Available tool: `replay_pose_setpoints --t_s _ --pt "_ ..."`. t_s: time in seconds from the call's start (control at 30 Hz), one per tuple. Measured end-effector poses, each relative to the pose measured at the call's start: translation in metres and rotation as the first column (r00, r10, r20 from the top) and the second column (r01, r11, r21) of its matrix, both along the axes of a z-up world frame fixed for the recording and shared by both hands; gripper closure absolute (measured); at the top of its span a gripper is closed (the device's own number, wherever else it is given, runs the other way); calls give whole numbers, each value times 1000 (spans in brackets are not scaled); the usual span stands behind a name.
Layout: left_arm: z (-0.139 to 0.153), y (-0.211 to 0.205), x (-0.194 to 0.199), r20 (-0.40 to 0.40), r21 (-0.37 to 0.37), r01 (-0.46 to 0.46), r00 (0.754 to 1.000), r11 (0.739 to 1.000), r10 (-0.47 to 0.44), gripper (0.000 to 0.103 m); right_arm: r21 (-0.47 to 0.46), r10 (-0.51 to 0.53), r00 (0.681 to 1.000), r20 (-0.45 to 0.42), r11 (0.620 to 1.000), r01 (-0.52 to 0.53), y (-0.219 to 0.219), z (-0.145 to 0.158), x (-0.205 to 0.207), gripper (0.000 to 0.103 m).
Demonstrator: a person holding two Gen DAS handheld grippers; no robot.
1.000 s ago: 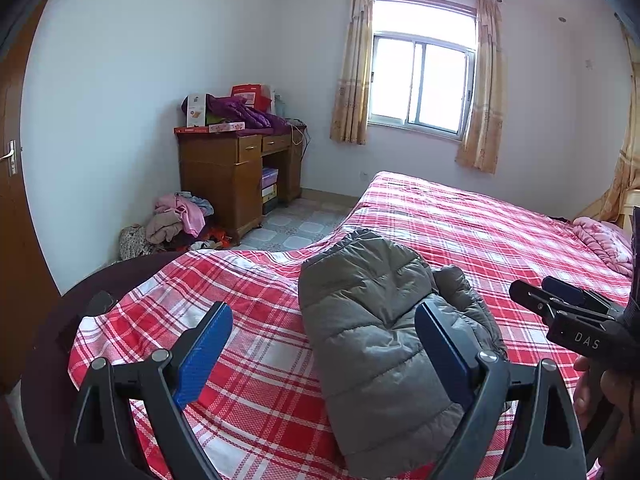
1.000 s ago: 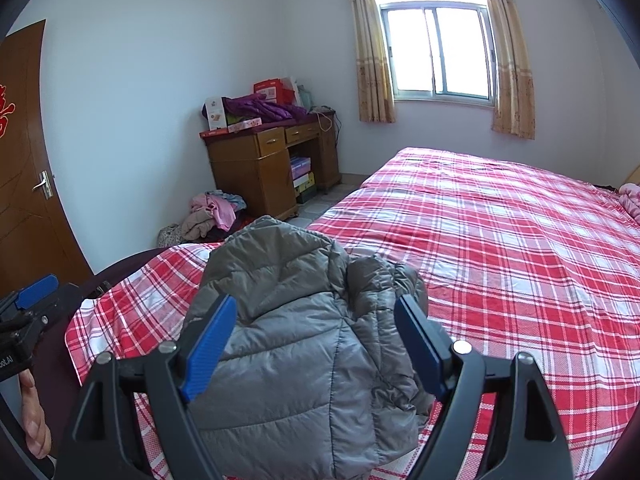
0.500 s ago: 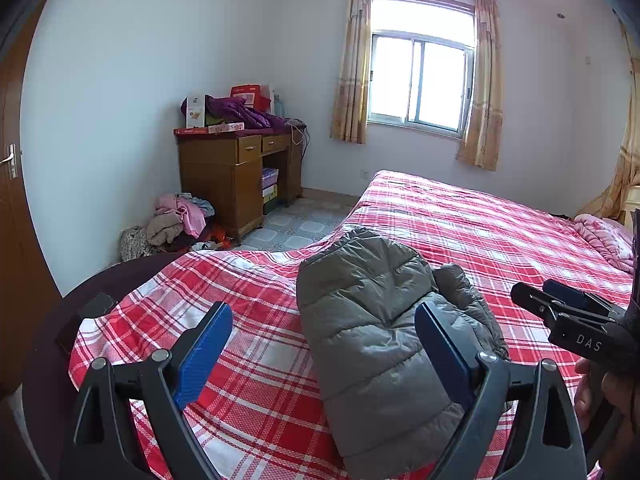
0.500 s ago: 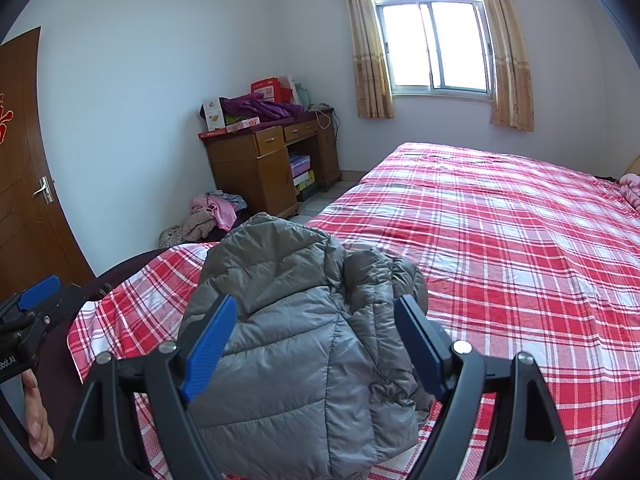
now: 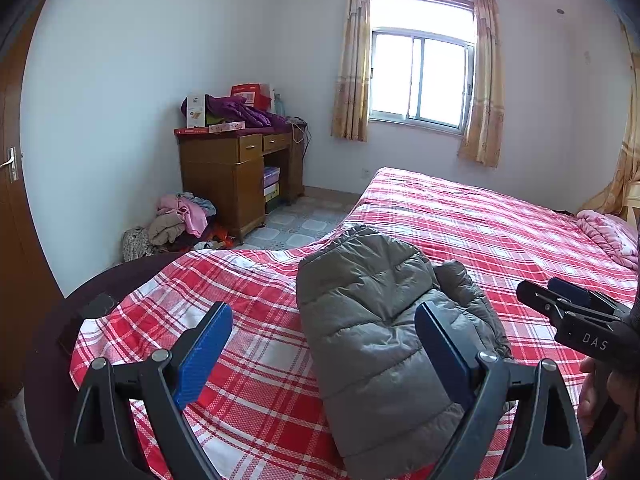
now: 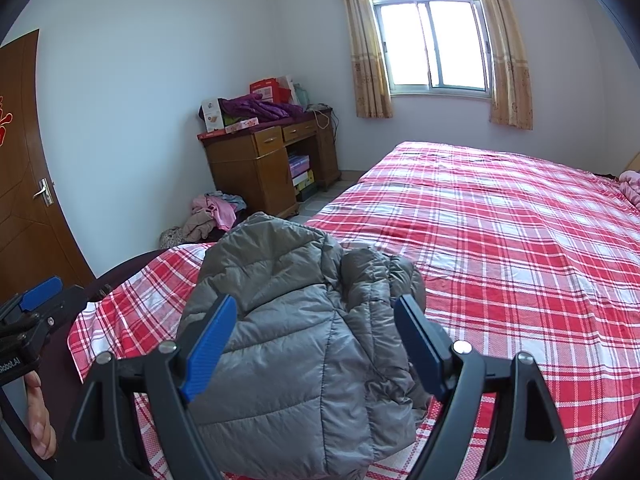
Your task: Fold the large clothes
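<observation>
A grey puffer jacket (image 5: pixel 372 320) lies folded in a compact bundle on the red plaid bed (image 5: pixel 480 220); it also shows in the right wrist view (image 6: pixel 296 344). My left gripper (image 5: pixel 320 336) is open and empty, held above the bed just left of the jacket. My right gripper (image 6: pixel 316 332) is open and empty, held above the jacket's near end. The right gripper shows at the right edge of the left wrist view (image 5: pixel 568 308). The left gripper shows at the left edge of the right wrist view (image 6: pixel 36 304).
A wooden desk (image 5: pixel 236 172) piled with boxes and purple clothes stands against the far wall. A heap of clothes (image 5: pixel 180 224) lies on the floor beside it. A pink blanket (image 5: pixel 608 232) lies at the bed's far right. A brown door (image 6: pixel 24 184) is at left.
Both grippers have drifted slightly back and up from the jacket. The jacket has not moved, and both grippers stay open.
</observation>
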State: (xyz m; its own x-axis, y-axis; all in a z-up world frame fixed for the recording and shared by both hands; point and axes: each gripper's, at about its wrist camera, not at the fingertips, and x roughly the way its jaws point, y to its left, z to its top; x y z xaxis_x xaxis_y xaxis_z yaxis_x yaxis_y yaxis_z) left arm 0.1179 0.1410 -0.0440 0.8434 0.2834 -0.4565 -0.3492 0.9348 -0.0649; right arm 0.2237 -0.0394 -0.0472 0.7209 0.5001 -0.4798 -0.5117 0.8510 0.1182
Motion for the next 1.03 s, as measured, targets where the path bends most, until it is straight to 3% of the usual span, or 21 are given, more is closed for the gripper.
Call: replay_pose_setpoints --t_s 0.63,1.03 --pt "6 -12 2 26 82 16 999 997 -19 10 1 -1 1000 5 1000 1 -1 3 1 20" --pt "-1 -13 0 51 72 43 998 997 -46 9 4 -1 1000 -4 1000 1 -1 -1 0 20"
